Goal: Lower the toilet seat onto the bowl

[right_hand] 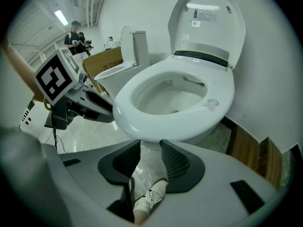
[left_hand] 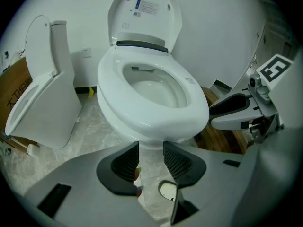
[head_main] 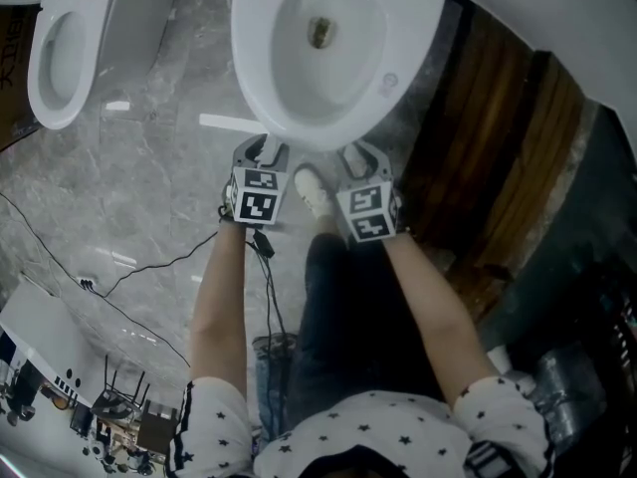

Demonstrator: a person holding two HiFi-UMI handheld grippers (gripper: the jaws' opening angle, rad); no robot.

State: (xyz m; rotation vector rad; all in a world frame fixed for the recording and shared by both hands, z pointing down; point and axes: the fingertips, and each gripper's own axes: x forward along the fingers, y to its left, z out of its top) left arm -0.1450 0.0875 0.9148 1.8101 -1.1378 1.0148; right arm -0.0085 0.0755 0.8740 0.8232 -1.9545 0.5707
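The white toilet [head_main: 328,118] stands just ahead of me. Its seat [left_hand: 189,103] lies flat on the bowl rim, seen also as the seat [right_hand: 218,94] in the right gripper view. The lid [left_hand: 147,18] stands upright against the wall. My left gripper [head_main: 261,150] is just below the bowl's front edge, open, with only floor showing between its fingertips [left_hand: 151,151]. My right gripper [head_main: 363,155] hovers beside it at the front right of the bowl, also open [right_hand: 150,150] and holding nothing. Neither gripper touches the seat.
A second white toilet [head_main: 65,53] stands to the left on the grey marble floor. A black cable [head_main: 149,267] runs across the floor by my left arm. Dark wooden boards [head_main: 498,167] lie to the right. My white shoe [head_main: 314,192] is between the grippers. A person [right_hand: 75,34] stands far off.
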